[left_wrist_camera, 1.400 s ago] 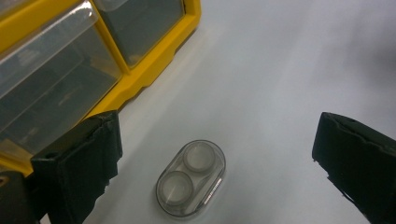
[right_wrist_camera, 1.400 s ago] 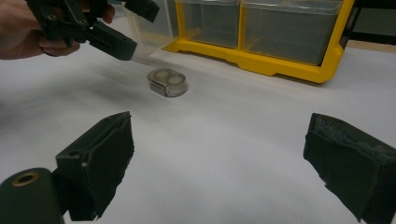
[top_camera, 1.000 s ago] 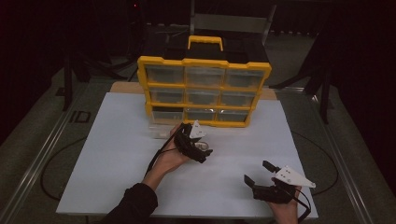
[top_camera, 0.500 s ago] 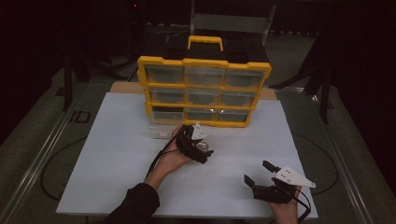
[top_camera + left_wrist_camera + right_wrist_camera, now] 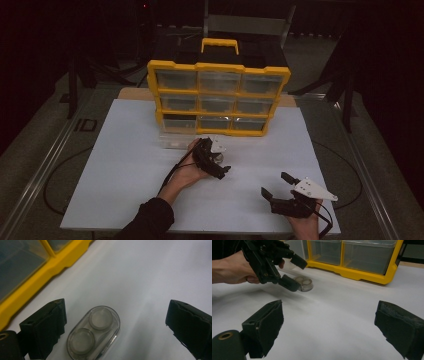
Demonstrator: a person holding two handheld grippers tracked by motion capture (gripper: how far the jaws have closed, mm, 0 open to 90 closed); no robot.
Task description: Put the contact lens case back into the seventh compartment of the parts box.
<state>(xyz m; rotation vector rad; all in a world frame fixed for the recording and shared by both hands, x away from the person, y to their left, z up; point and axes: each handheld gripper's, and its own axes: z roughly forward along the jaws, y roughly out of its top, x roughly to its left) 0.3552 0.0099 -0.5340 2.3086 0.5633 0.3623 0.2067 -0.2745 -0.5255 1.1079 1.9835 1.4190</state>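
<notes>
A: where's the clear contact lens case (image 5: 93, 333) at?

B: flat on the white table (image 5: 125, 165), just near of the yellow drawer organizer (image 5: 218, 95), 2 round wells showing. Left gripper (image 5: 115, 327) hovers over it, jaws wide, case between them but nearer one jaw. Right gripper (image 5: 280, 187) sits near-right, well apart, also wide open, holding nothing.

The clear lens case (image 5: 93, 333) is cut off by the left gripper view's bottom edge. The drawer contents of the yellow organizer (image 5: 218, 97) are too dim to tell.
</notes>
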